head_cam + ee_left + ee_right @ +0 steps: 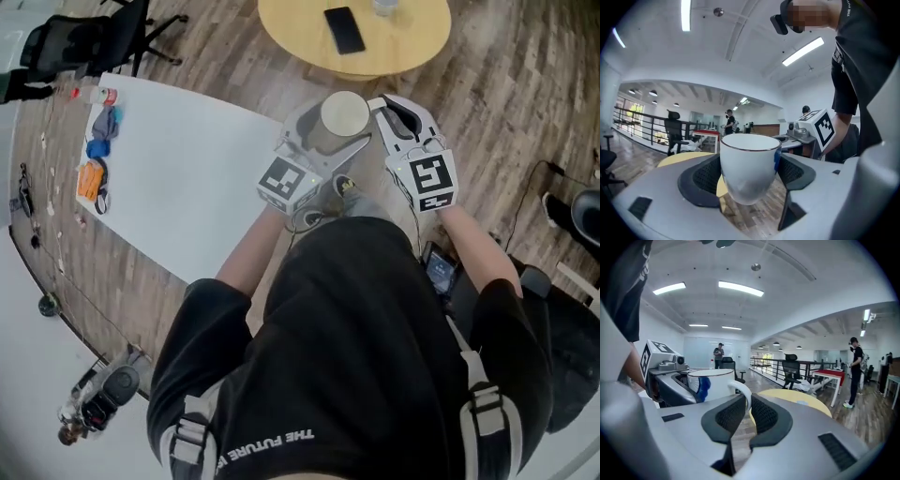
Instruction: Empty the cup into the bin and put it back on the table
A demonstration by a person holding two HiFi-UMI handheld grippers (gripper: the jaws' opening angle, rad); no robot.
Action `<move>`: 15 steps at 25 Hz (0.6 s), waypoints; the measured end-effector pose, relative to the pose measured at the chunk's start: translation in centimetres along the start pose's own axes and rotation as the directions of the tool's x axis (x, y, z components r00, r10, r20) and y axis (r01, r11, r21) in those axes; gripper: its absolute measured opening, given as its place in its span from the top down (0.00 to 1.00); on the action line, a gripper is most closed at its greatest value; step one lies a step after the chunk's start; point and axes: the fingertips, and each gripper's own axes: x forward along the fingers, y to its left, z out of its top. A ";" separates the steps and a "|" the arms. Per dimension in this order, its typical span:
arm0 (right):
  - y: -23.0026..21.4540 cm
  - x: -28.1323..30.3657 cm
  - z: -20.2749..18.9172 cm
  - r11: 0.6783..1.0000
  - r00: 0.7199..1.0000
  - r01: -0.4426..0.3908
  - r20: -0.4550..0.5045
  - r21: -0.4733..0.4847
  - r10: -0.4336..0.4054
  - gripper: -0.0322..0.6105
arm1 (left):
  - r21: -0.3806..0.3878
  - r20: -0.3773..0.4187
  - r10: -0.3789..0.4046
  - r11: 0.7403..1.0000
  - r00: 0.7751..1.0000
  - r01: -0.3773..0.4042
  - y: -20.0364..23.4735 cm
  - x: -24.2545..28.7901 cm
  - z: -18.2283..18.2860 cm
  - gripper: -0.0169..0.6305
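While we stand over the wooden floor (525,84), it spreads on every side of both tongs. Left of the left tongs (750,172) lies a long white table (187,178), its near edge close beside them. Beyond both tongs sits a round yellow table (412,47). Farther off to the left, past the white table's far end, there is a black office chair (84,42).

We hold the left tongs tilted, marker cube (286,183) towards us, and their dark pads (707,176) press on both sides of the white cup (344,115), so they are clamped on its body. The right tongs (745,416) come in from the other side, and their jaws stand close together with the cup's handle (743,392) nipped between the pads. Their marker cube (431,183) sits just right of the left one.

So the cup hangs in the air between the two tongs, upright with its mouth up, resting on no table. We cannot see from above whether anything is inside. A thin dark line runs round its rim, and a blue mark (704,386) shows on the side facing the right tongs.

On the yellow table beyond the tongs lies a black phone (344,29). At the white table's far end, well left of the tongs, lie small blue and orange things (97,159) that we cannot make out.
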 end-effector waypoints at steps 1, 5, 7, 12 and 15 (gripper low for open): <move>1.6 1.2 0.9 0.999 0.999 -0.048 0.013 -0.022 0.048 0.88 | 0.003 0.007 0.052 0.999 0.999 -0.052 1.0 -1.8 0.2 0.41; 11.3 6.8 4.0 0.954 0.955 -0.288 0.043 -0.083 0.292 0.88 | 0.015 0.009 0.302 0.953 0.953 -0.302 5.1 -11.9 -0.2 0.41; 17.3 9.3 5.3 0.900 0.902 -0.421 0.051 -0.112 0.428 0.88 | 0.014 0.018 0.439 0.898 0.898 -0.439 6.7 -17.8 -0.4 0.41; 33.4 12.6 7.2 0.737 0.745 -0.648 0.041 -0.193 0.666 0.87 | -0.020 0.026 0.681 0.732 0.731 -0.681 7.7 -33.0 -1.9 0.41; 39.6 12.8 7.1 0.667 0.682 -0.713 0.011 -0.216 0.731 0.87 | -0.021 0.010 0.763 0.646 0.646 -0.763 7.1 -38.8 -3.7 0.41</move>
